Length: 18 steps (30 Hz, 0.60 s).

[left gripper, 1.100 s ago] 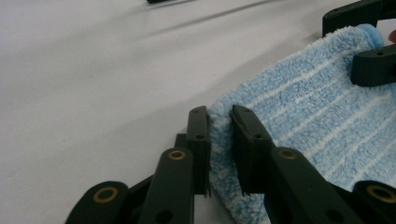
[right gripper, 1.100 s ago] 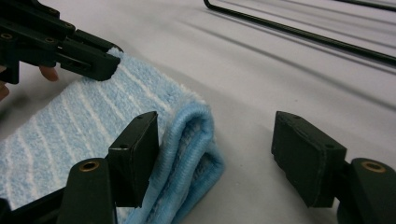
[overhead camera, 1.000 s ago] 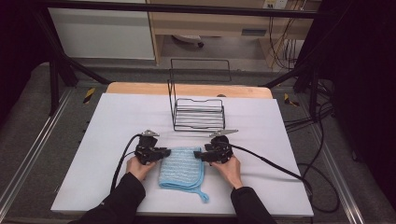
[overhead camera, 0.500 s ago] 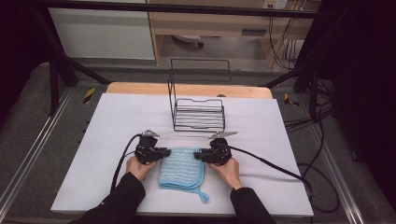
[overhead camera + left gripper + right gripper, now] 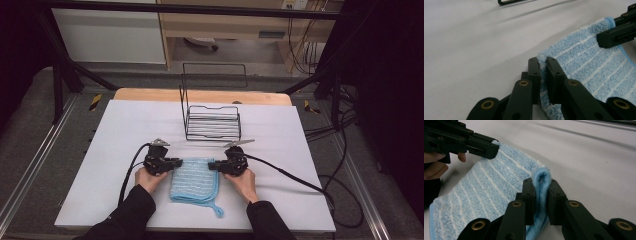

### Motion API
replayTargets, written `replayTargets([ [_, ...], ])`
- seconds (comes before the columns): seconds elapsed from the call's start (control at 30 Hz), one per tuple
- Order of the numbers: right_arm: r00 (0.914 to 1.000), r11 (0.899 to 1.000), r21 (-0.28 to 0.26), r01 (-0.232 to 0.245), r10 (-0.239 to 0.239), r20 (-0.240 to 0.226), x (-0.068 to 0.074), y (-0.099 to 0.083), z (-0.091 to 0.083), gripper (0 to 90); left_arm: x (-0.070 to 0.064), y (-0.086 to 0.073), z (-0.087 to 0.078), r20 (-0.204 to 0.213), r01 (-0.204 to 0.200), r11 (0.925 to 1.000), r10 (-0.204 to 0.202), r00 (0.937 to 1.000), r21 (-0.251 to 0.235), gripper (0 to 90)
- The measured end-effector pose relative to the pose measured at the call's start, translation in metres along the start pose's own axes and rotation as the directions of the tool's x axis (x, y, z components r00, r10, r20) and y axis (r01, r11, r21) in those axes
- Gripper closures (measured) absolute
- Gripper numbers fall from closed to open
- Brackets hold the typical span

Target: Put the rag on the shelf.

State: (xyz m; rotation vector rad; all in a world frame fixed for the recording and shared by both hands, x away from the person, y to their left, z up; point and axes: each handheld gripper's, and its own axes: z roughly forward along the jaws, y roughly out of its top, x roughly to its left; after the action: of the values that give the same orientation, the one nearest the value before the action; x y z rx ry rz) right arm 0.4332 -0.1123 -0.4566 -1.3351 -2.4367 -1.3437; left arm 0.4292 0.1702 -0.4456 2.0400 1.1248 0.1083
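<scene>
Blue terry cloth with thin white stripes (image 5: 195, 178) lay flat on the white table cover (image 5: 125, 130), near the person's edge, a small loop of blue trim trailing off its near right corner. At its far left corner the left gripper (image 5: 175, 162) had its two black jaws drawn nearly together, pinching the fluffy edge between them; in the left gripper view (image 5: 542, 66) only a thin strip of cloth showed in the gap. The right gripper (image 5: 214, 165) sat at the far right corner, its jaws likewise closed on the cloth, and in the right gripper view (image 5: 541, 182) a rolled fold of the blue hem bulged up between the pads. Both corners looked lifted slightly off the table while the rest of the cloth rested on it. A hand (image 5: 149, 179) wrapped each tool from below, dark sleeves coming in from the near edge. Farther back, well apart from the cloth, stood a black wire rack (image 5: 212, 122) with a tall wire back.
</scene>
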Motion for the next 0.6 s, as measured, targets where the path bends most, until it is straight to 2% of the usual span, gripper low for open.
replayTargets([
  [0.1, 1.0, 1.0, -0.003, -0.003, 0.003, -0.003, 0.001, 0.0, -0.001, 78.5, 0.001, 0.001, -0.004, 0.015, 0.013, 0.9999, -0.013, 0.9998, -0.006, 82.5],
  [0.23, 0.9999, 1.0, -0.009, -0.007, 0.007, -0.008, 0.002, 0.0, -0.003, 78.7, 0.001, 0.002, -0.009, 0.027, 0.009, 0.9996, -0.008, 0.9996, -0.028, 82.5],
  [0.4, 0.9997, 0.999, -0.038, -0.006, 0.005, -0.024, 0.006, 0.002, -0.01, 78.7, -0.005, 0.003, -0.024, 0.032, -0.022, 0.9966, 0.024, 0.9992, -0.08, 82.5],
  [0.6, 0.9991, 0.996, -0.085, 0.009, -0.012, -0.041, 0.012, 0.004, -0.019, 78.7, -0.01, 0.004, -0.036, 0.045, -0.033, 0.9927, 0.039, 0.9982, -0.116, 82.5],
])
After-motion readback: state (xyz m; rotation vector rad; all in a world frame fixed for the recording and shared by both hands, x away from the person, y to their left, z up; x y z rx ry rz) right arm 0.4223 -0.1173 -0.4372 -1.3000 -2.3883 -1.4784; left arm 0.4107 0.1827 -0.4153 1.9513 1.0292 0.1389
